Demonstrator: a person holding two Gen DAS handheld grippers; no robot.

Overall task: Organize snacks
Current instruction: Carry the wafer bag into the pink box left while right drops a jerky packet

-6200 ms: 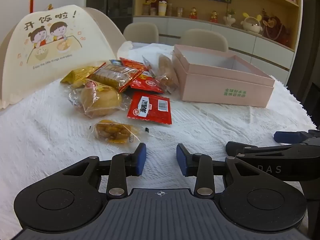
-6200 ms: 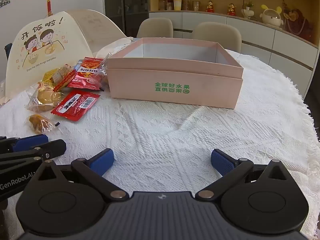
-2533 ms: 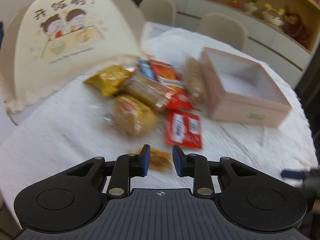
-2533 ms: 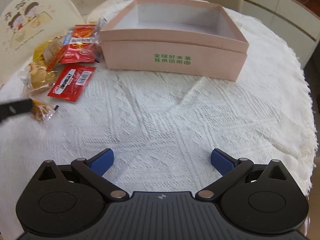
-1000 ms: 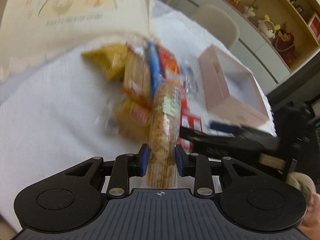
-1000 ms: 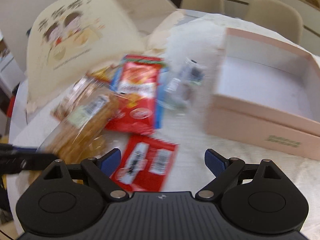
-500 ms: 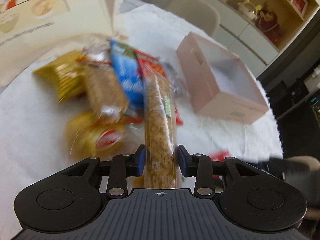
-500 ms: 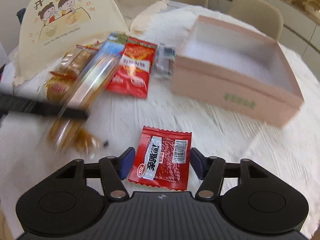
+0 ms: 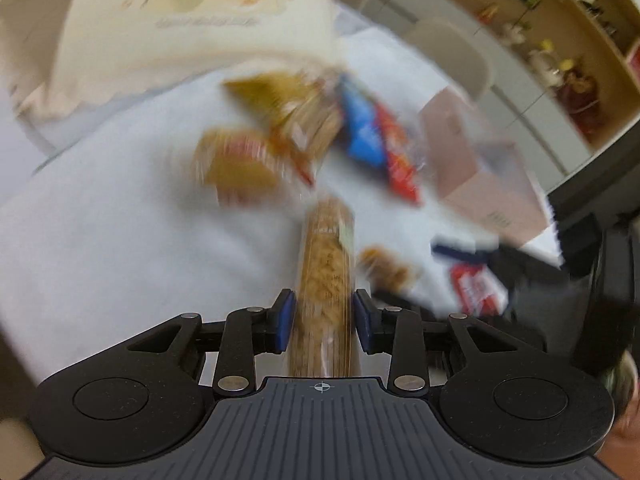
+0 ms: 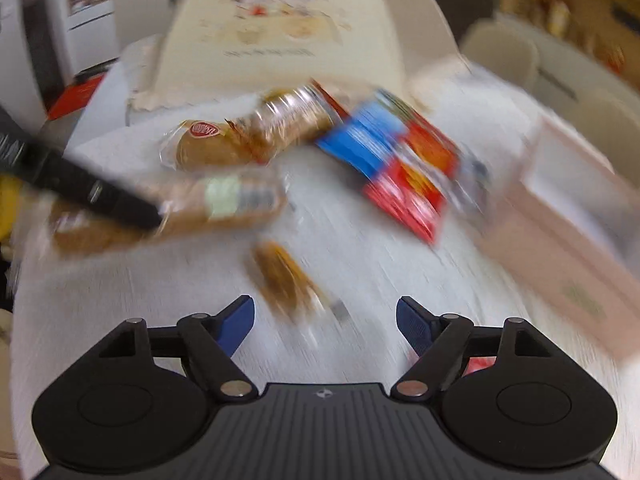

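My left gripper (image 9: pixel 324 316) is shut on a long clear pack of brown biscuits (image 9: pixel 329 264), which sticks out forward above the white cloth. In the right wrist view one finger (image 10: pixel 100 194) of that gripper crosses the same pack (image 10: pixel 224 200) at the left. My right gripper (image 10: pixel 326 316) is open and its jaws are widening, with nothing pressed between them. A small brown snack pack (image 10: pixel 284 276) lies on the cloth just ahead of its fingertips. A red packet (image 10: pixel 476 364) peeks out under its right finger. The pink box (image 10: pixel 560 216) stands open at the right.
A blurred pile of snacks lies beyond: a round bun pack (image 10: pixel 204 148), a blue packet (image 10: pixel 360 144) and red packets (image 10: pixel 416 188). A cream food cover (image 10: pixel 288 28) rises behind them. Chairs and shelves (image 9: pixel 560 20) stand past the table.
The right gripper has swung left off the red packet toward the small brown snack, and its jaws stand wider. The left gripper has shifted with the long pack still in it. Both views are blurred.
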